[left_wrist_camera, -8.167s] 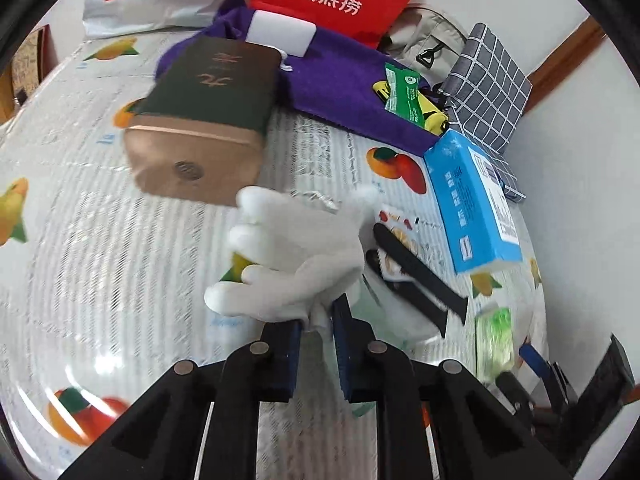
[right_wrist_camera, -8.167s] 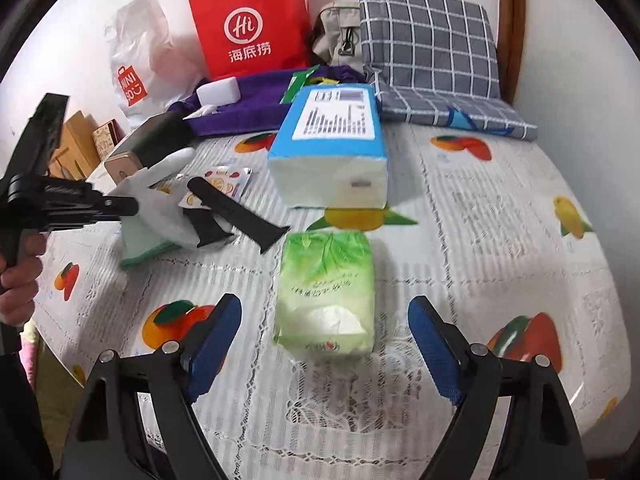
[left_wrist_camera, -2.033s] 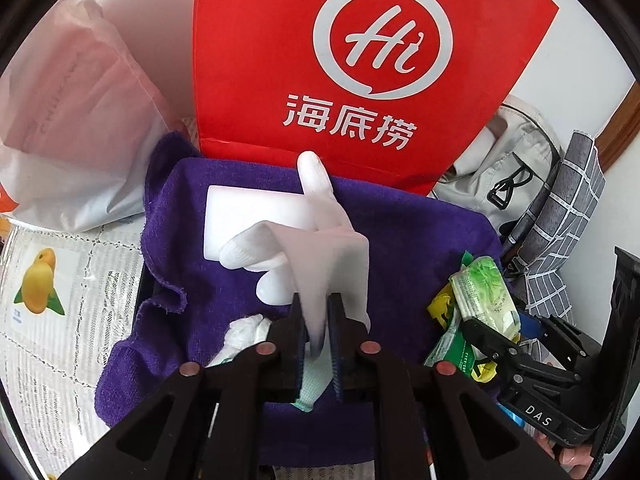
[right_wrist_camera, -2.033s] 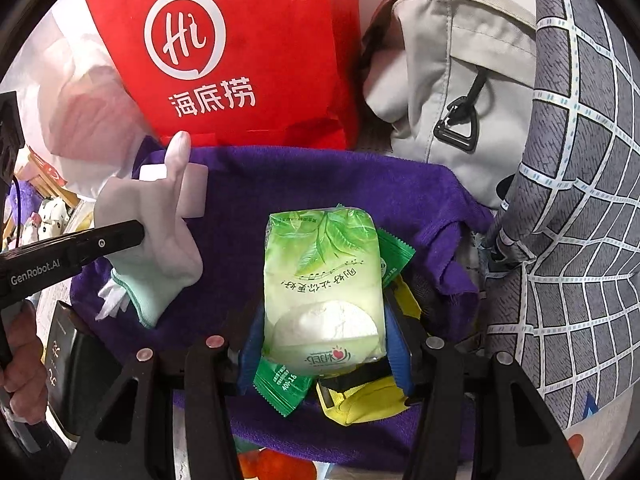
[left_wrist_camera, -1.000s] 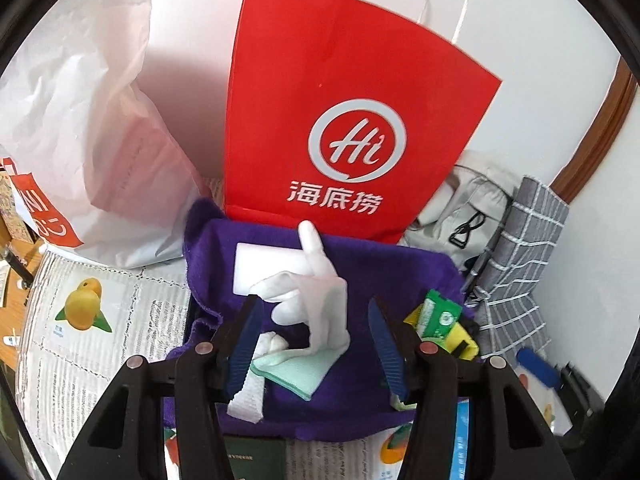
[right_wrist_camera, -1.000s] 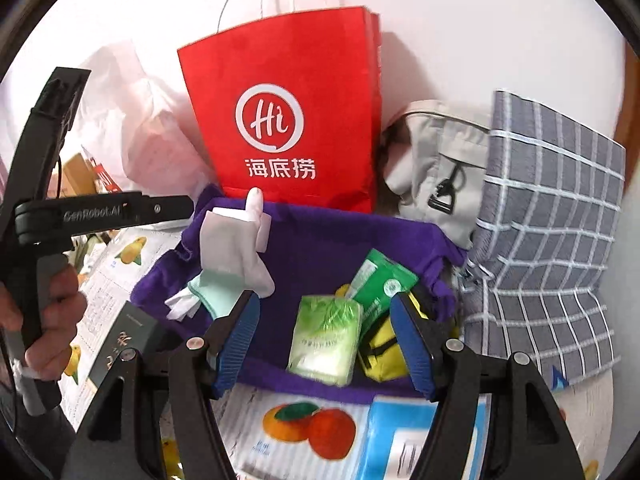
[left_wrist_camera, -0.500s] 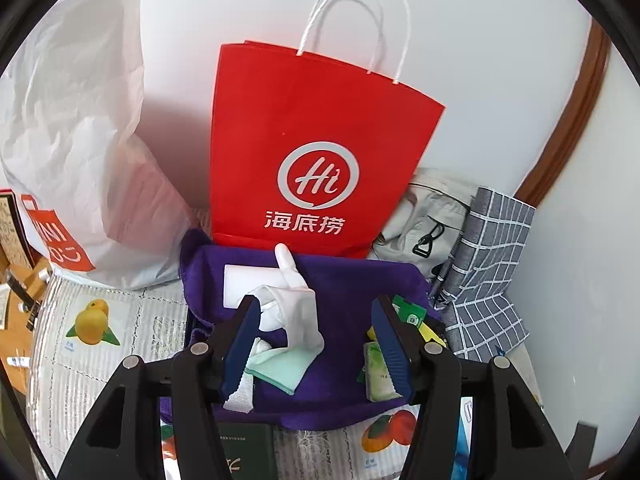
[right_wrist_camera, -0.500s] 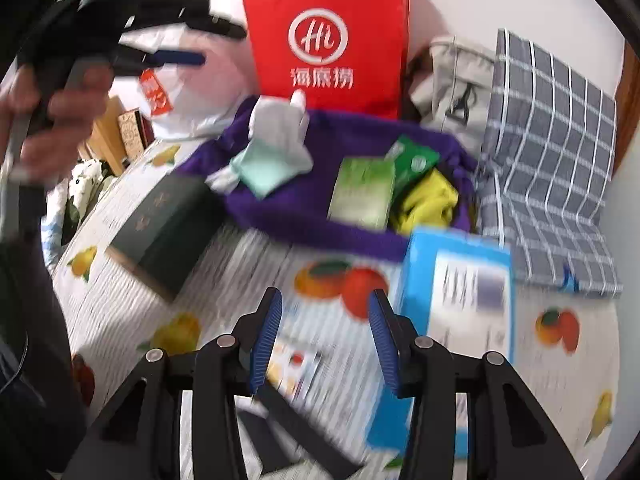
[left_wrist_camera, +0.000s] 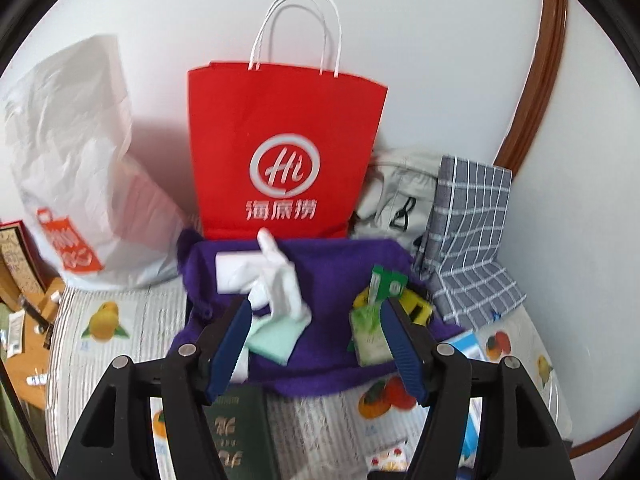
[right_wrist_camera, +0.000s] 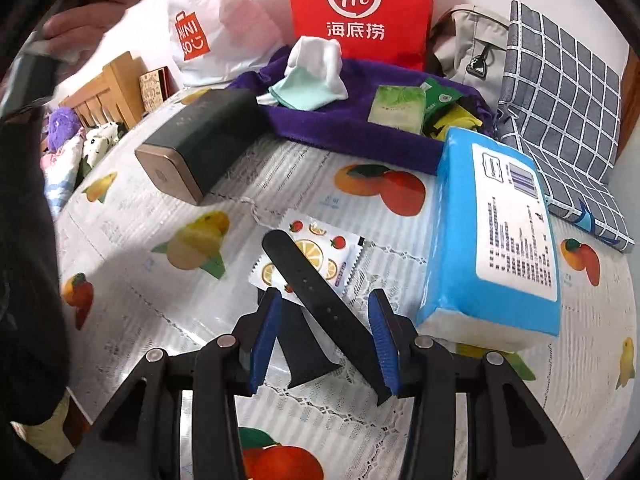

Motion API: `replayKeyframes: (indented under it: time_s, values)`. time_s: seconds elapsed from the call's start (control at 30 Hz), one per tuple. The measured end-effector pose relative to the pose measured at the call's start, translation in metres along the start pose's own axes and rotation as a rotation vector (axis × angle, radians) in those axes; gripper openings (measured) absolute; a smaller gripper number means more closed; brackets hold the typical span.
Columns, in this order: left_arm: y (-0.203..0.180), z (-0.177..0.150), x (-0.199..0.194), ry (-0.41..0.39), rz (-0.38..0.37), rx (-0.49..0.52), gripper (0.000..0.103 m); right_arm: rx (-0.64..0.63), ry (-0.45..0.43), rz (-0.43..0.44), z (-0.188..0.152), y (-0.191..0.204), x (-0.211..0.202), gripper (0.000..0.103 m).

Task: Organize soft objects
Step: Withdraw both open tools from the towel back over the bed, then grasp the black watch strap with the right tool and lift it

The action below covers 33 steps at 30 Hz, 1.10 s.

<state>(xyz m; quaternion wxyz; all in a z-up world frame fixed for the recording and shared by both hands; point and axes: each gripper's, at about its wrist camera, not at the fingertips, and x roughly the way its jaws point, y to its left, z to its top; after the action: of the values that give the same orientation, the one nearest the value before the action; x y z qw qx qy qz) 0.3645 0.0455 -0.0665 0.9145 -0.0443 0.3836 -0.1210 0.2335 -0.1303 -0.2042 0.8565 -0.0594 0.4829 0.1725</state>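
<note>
Bright, even light; fisheye-bent edges; left wrist view slightly motion-blurred.

Right gripper point(right_wrist_camera: 326, 336) gapes over a black strap point(right_wrist_camera: 316, 280) — not touching.

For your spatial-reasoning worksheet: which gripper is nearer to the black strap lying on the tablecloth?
Right. The right gripper hangs open astride the black strap; the left gripper, open, is held high over the purple towel by the bags.

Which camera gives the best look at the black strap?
The right wrist view: the black strap lies on the fruit-print sachet, reaching between the open right gripper fingers. The left wrist view does not show it.
</note>
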Motion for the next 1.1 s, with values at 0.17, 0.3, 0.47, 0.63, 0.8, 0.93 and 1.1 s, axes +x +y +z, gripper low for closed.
replayKeyframes:
  time_s: [0.17,0.3,0.47,0.63,0.8,0.93,1.1]
  values:
    - [0.024,-0.047,-0.022,0.045,0.044,-0.034,0.065,-0.036,0.018,-0.046,-0.004,0.004,0.016,0.045]
    - [0.05,-0.088,-0.041,0.088,0.024,-0.104,0.065,-0.034,0.007,-0.054,-0.007,0.004,0.026,0.044]
    - [0.074,-0.126,-0.055,0.118,0.064,-0.195,0.065,-0.003,0.01,0.025,-0.006,-0.001,0.028,0.027]
    - [0.078,-0.153,-0.061,0.144,0.09,-0.244,0.065,0.027,-0.001,0.056,-0.004,0.001,0.013,0.0]
    - [0.069,-0.17,-0.06,0.184,0.074,-0.238,0.065,0.059,-0.009,0.047,-0.016,-0.001,0.0,0.003]
    - [0.059,-0.178,-0.068,0.177,0.07,-0.22,0.065,0.047,-0.047,0.041,-0.021,-0.005,-0.006,0.023]
    - [0.051,-0.194,-0.072,0.178,0.064,-0.209,0.065,0.046,-0.07,0.041,-0.014,-0.005,0.003,0.038]
